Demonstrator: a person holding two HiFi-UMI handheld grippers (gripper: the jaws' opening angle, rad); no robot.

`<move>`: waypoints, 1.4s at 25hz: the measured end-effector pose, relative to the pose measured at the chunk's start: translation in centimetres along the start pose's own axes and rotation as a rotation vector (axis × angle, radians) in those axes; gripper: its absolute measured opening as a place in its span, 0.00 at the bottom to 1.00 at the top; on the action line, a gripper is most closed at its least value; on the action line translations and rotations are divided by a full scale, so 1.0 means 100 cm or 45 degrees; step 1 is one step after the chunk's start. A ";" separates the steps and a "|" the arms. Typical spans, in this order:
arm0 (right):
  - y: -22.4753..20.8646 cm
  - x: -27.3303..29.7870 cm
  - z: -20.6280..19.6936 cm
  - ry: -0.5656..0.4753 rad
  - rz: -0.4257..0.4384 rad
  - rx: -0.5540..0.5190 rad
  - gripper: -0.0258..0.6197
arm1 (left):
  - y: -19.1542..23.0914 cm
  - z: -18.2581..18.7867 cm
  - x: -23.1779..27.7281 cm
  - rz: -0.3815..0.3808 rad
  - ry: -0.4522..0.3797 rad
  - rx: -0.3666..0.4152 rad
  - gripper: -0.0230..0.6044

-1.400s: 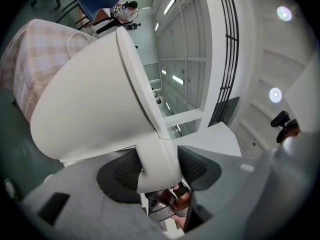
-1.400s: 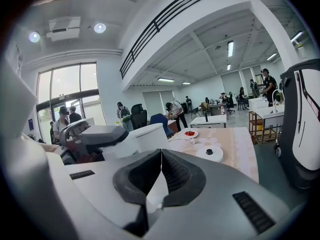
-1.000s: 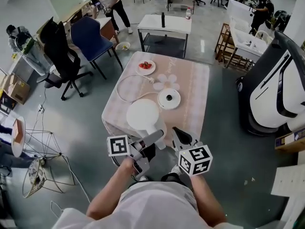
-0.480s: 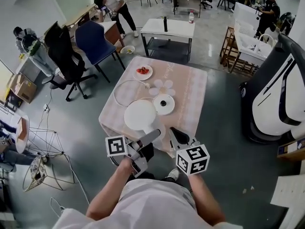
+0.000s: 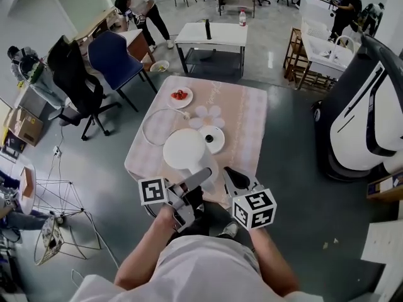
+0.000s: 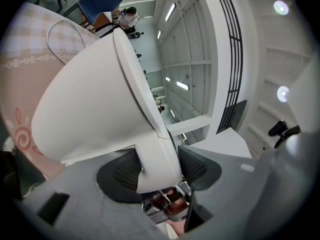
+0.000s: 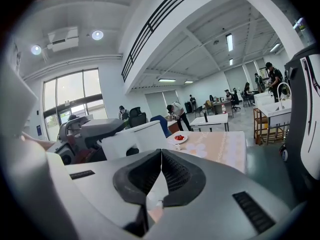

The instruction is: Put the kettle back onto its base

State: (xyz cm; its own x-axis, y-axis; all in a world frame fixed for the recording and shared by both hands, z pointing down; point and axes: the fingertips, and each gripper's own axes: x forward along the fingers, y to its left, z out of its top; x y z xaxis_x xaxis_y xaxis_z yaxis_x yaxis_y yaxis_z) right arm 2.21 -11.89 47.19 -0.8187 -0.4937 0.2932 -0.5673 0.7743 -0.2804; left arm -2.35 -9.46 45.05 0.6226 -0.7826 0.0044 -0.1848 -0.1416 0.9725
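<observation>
And the kettle has closed in. A second ago the white electric kettle [image 5: 186, 148] sat clear of the round white base with its black centre stud [image 5: 212, 139]. Now its rim overlaps the base's near edge in the head view.

The kettle is over the near half of the table with the pink checked cloth [image 5: 242, 115], not yet seated on the base. The left gripper [image 6: 159, 168] has both pads clamped on the kettle's white handle [image 6: 155, 146], and the whole body hangs out ahead of the grip. The right gripper [image 7: 160, 158] rides alongside with its fingers pressed together on nothing.

The danger, I'd say, is that one-handed hold. The kettle's weight could twist the handle in the pads, so the bottom comes down crooked. If it lands off the stud, the light base may skid on the cloth and drag its looped white cord [image 5: 146, 126]. The body also covers part of the target from above.

The head view alone gives kettle against base. The left gripper view alone proves the grip on the handle, but shows no base. The right gripper view gives a side look at the kettle and beyond it the small white plate of red fruit [image 7: 178, 138].
</observation>
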 end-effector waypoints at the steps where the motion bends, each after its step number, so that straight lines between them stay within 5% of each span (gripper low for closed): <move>1: -0.002 0.002 0.001 0.003 -0.012 0.002 0.05 | 0.001 0.003 0.002 -0.001 0.013 0.000 0.40; 20: -0.029 0.062 0.025 -0.027 -0.254 0.071 0.05 | 0.015 0.078 0.037 -0.070 0.295 0.034 0.40; 35: -0.047 0.065 0.023 -0.035 -0.447 0.124 0.05 | 0.031 0.098 0.064 -0.121 0.466 0.024 0.41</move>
State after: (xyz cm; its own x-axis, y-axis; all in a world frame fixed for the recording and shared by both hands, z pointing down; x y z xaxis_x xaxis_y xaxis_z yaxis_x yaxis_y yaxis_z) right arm -0.63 -19.67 48.27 -0.5736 -0.7343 0.3631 -0.8191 0.5148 -0.2529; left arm -6.42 -20.81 45.79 0.8674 -0.4977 0.0005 -0.1250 -0.2169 0.9682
